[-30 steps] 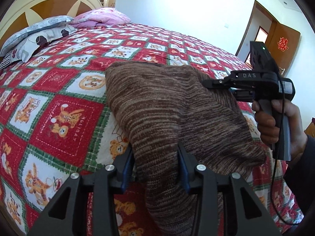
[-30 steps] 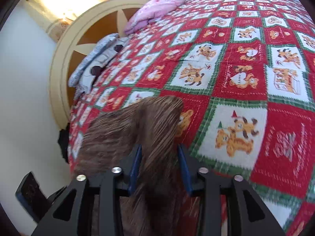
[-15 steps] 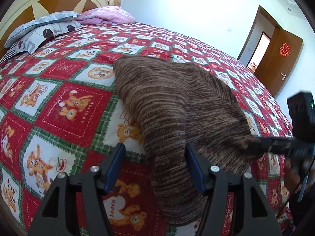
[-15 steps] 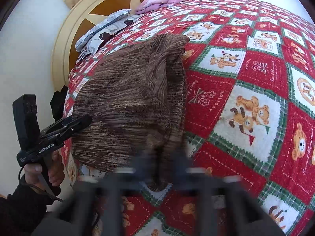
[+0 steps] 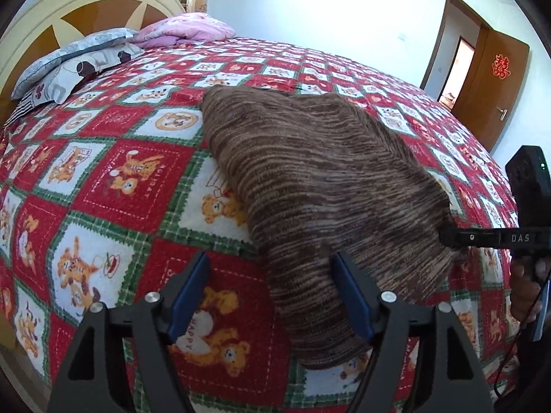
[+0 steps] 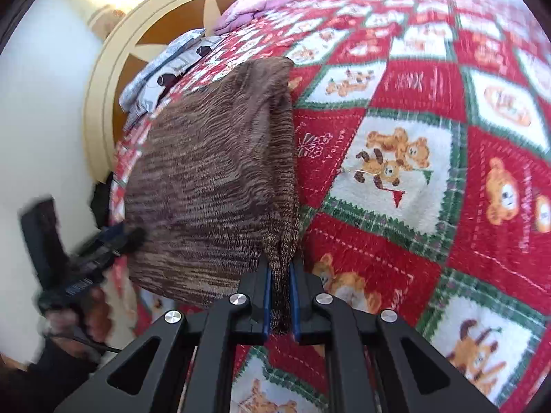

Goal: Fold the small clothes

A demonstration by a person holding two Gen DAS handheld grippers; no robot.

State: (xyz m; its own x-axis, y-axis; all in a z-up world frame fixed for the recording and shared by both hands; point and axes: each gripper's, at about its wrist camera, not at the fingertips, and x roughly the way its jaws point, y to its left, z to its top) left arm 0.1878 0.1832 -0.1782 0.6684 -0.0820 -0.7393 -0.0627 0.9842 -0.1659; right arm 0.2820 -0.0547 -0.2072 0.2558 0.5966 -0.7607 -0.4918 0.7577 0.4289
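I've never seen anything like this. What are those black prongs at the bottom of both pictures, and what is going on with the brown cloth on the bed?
No robot here: a person holds a two-fingered gripper in each hand, each with a camera looking along its fingers. So each picture is one gripper's own view.

One picture is from the left gripper. Its blue-padded jaws are opening, with an edge of the brown knitted garment lying between them, not pinched. The other is from the right gripper, shut on a corner of that garment.

The garment lies on a bed with a red teddy-bear blanket; pillows sit by the headboard.
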